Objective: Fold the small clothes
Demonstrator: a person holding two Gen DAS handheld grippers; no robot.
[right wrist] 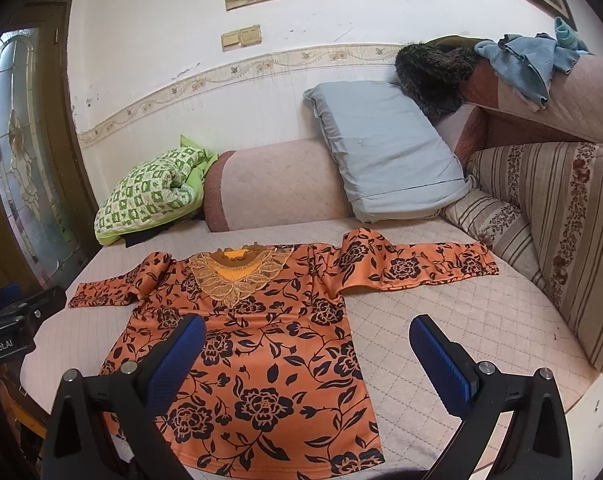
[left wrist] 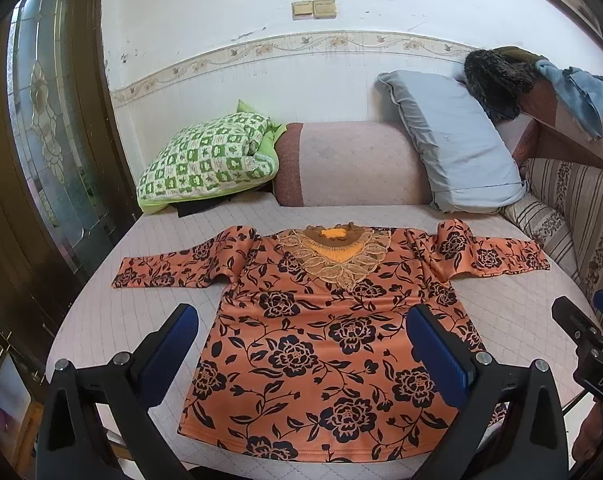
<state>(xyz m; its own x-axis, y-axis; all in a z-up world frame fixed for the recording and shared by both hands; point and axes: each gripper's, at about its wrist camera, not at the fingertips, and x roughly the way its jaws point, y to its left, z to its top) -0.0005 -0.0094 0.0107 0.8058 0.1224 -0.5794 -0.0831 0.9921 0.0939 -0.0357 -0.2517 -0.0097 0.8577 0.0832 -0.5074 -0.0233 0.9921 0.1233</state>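
I hold both hand-held grippers, left (left wrist: 301, 344) and right (right wrist: 307, 350), wide open and empty above the near hem of the blouse (left wrist: 321, 340), spread flat on the bed (left wrist: 141, 320) for folding.

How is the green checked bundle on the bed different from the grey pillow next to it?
The green checked bundle is patterned and crumpled, lying low at the bed's far left corner. The grey pillow is plain and smoother, and leans tilted against the pink bolster. Both are soft bedding beyond the orange floral top, untouched by either gripper.
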